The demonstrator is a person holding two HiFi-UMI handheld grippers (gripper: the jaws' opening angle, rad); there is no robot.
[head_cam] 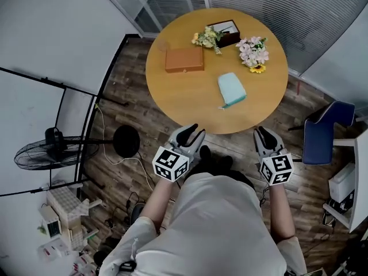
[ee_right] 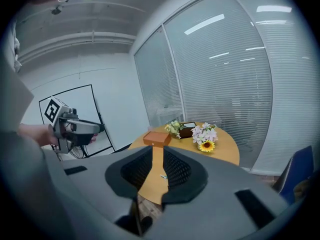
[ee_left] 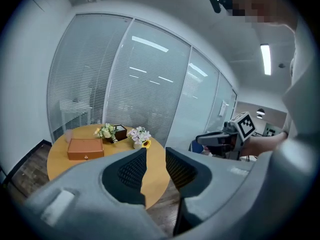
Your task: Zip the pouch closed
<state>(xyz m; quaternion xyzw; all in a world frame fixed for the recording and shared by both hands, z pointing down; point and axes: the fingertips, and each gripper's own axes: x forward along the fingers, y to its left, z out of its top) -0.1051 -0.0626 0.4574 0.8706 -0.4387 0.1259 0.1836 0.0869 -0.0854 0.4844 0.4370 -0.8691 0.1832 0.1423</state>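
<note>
A light teal pouch (head_cam: 232,89) lies flat on the round wooden table (head_cam: 190,105), right of centre, with a small pull at its near-left corner. Both grippers hover off the table's near edge, well short of the pouch. My left gripper (head_cam: 194,131) has its jaws a narrow gap apart and empty; in the left gripper view (ee_left: 156,156) they hide the pouch. My right gripper (head_cam: 261,132) is also slightly open and empty. Between its jaws in the right gripper view (ee_right: 157,154), a small pale speck (ee_right: 163,176) on the tabletop may be the pouch.
An orange box (head_cam: 184,59) sits at the table's far left. A dark box (head_cam: 225,32) and two flower bunches (head_cam: 253,52) stand at the back. A blue chair (head_cam: 322,134) is on the right, a floor fan (head_cam: 49,151) on the left. Glass walls with blinds lie beyond.
</note>
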